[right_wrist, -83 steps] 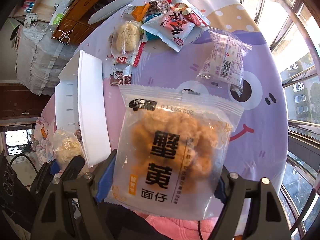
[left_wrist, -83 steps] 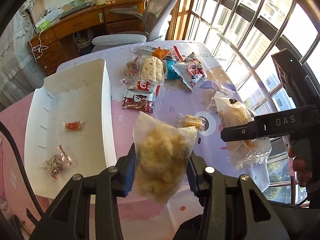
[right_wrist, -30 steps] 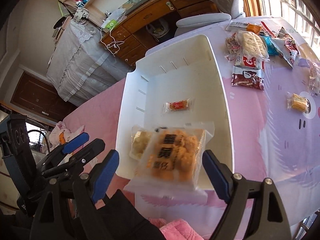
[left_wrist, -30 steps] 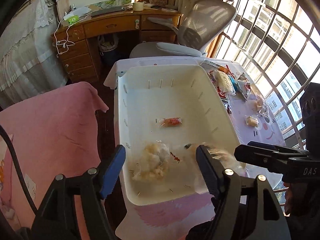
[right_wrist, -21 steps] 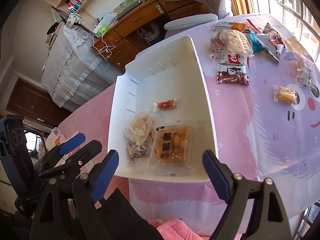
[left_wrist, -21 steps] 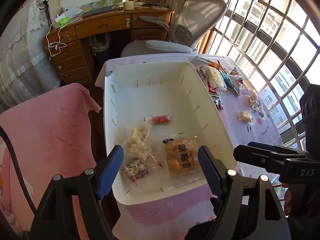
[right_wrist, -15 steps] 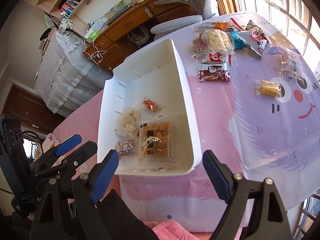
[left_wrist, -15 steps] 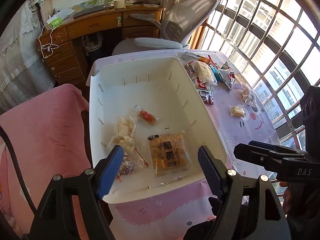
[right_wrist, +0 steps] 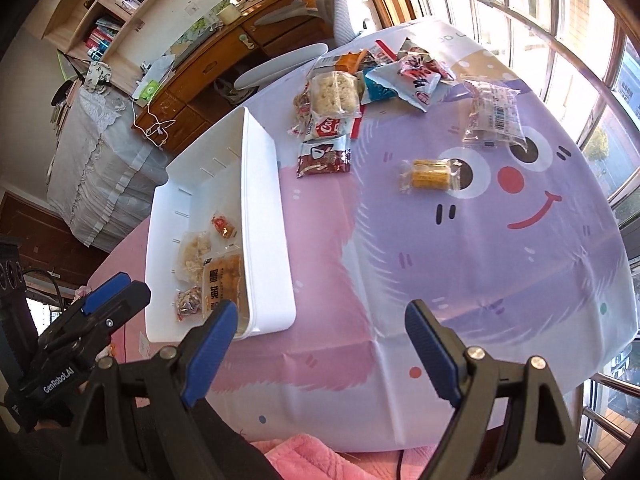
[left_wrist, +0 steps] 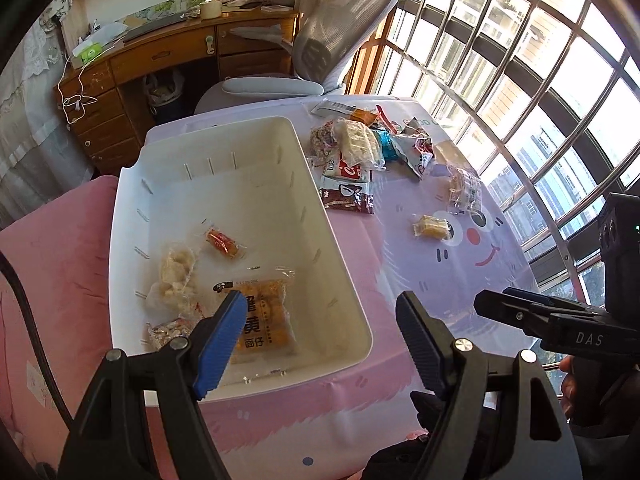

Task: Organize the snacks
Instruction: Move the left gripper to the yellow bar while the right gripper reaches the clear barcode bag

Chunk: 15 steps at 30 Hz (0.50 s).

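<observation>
White bin (left_wrist: 344,264) holds perhaps four snack packets (left_wrist: 262,312); both grippers' fingers (left_wrist: 220,340) (right_wrist: 430,352) spread wide, empty.

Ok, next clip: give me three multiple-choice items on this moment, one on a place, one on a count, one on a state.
1. Where does the small yellow snack lie?
A. in the white bin
B. on the tablecloth, apart from the snack pile
C. in the right claw

2. How many packets lie in the white bin?
A. one
B. four
C. seven

3. How do the claws stand?
A. both open and empty
B. both shut on packets
C. left open, right shut on a packet

Answers:
1 B: it sits alone on the tablecloth, near the cartoon face's eye.
2 B: a red one, two clear ones and the orange packet.
3 A: nothing sits between the pads of the left claw or the right claw.
</observation>
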Motion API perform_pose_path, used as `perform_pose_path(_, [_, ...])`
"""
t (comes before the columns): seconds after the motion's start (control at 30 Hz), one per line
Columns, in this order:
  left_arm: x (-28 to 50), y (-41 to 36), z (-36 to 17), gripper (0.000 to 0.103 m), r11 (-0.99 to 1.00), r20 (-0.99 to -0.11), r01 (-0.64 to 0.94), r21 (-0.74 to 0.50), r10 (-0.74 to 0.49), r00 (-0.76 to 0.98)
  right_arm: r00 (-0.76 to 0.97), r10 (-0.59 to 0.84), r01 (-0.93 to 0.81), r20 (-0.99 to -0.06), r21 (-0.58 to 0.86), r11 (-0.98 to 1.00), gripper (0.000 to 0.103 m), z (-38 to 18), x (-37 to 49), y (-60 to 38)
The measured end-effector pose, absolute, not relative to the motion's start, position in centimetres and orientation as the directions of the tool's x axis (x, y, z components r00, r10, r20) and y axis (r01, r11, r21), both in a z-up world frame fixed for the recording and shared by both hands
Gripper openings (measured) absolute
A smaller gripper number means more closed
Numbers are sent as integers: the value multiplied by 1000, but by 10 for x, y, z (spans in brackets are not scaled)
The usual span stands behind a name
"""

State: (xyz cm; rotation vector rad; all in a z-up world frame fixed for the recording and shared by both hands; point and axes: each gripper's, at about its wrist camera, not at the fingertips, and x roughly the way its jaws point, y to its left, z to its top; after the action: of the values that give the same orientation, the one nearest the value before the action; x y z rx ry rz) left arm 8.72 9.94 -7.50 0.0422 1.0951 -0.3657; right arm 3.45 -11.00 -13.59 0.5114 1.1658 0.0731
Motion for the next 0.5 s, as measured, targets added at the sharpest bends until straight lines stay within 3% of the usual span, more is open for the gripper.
perform_pose_path(0.5, [105,-4,-78,76,944,-884,291,-154,-263,386,396,251,170,-883,339,925,86,-125,54,-207])
